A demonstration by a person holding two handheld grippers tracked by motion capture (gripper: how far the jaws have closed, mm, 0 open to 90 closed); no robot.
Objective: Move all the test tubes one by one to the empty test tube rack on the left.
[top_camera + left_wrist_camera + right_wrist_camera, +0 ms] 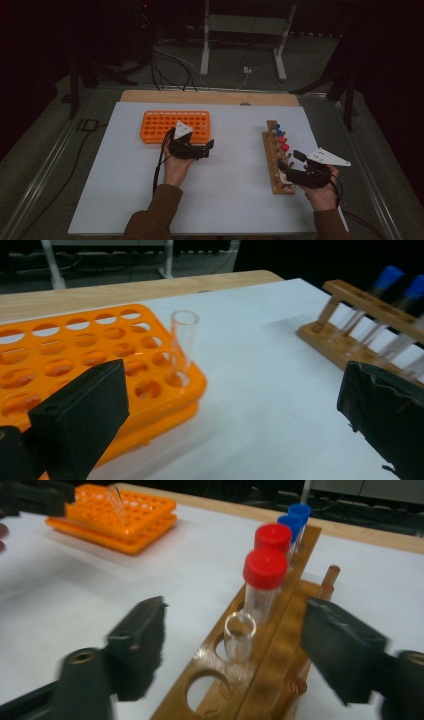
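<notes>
Orange rack (100,365) corner hole holds clear tube (181,347), tilted; left gripper (225,405) spread wide, empty. Right gripper (235,645) jaws parted around uncapped tube (239,636) in wooden rack (260,665), untouched.

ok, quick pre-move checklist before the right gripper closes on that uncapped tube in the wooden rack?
1. Right gripper jaws either side of the uncapped tube, pads not touching it: ok.
2. Tube seated upright in the wooden rack: ok.
3. Red-capped tube directly behind, close to the jaw path: not ok.
4. Left gripper open, clear of the tube in the orange rack: ok.
5. That tube seated in the orange rack: ok, leaning slightly.
6. Grip height on the uncapped tube: cannot tell.
</notes>
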